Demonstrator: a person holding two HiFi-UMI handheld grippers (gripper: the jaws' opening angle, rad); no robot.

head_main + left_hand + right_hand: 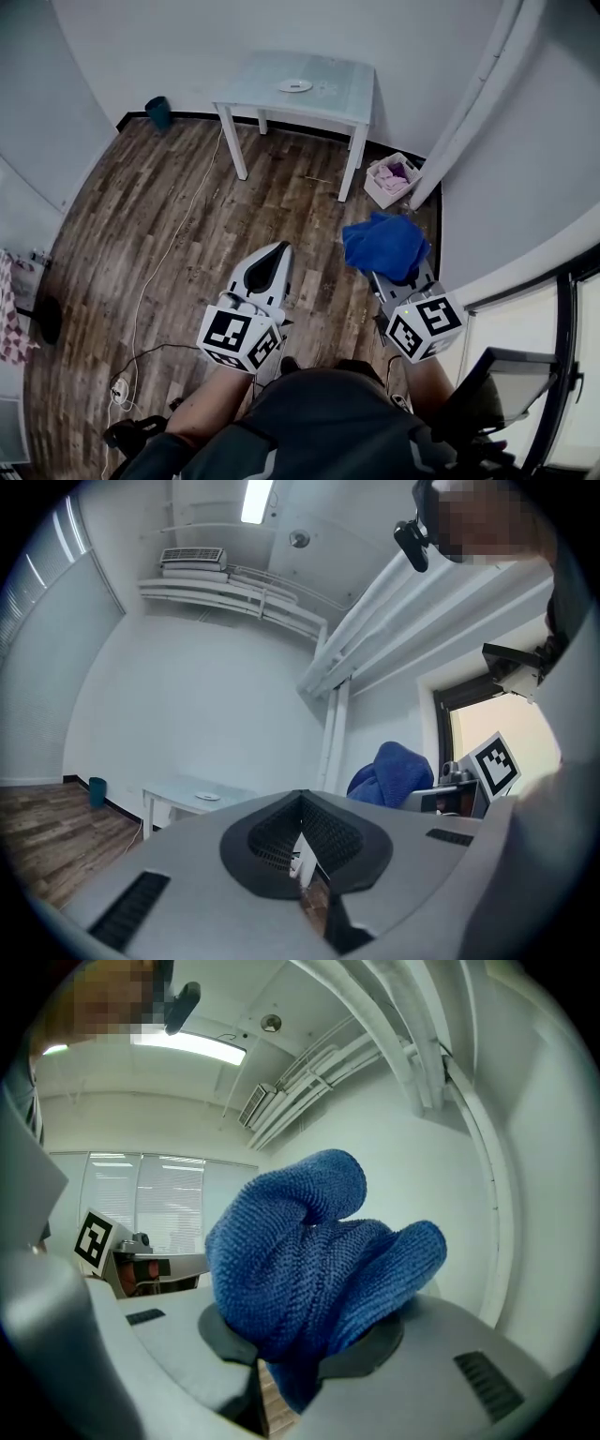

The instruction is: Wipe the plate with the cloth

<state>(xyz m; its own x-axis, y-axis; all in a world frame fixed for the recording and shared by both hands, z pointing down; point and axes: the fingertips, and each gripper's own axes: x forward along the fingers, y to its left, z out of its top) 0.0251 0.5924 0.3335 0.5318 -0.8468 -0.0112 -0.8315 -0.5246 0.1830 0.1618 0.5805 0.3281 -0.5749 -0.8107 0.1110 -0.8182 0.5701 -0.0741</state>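
A small white plate [295, 85] lies on a pale table [337, 98] far ahead across the room; the left gripper view shows the plate [208, 797] small and distant too. My right gripper [398, 274] is shut on a bunched blue cloth [385, 244], which fills the right gripper view as a thick fold of cloth [309, 1260] pinched between the jaws. My left gripper [277, 255] is held beside it over the wooden floor, jaws closed together on nothing [302, 841]. Both grippers are well short of the table.
A white box with pink and white rags [393, 179] sits on the floor by the table's right leg. A dark bin [157, 112] stands at the back left wall. A white cable [173, 239] runs across the floor. A curtain [473, 94] hangs at right.
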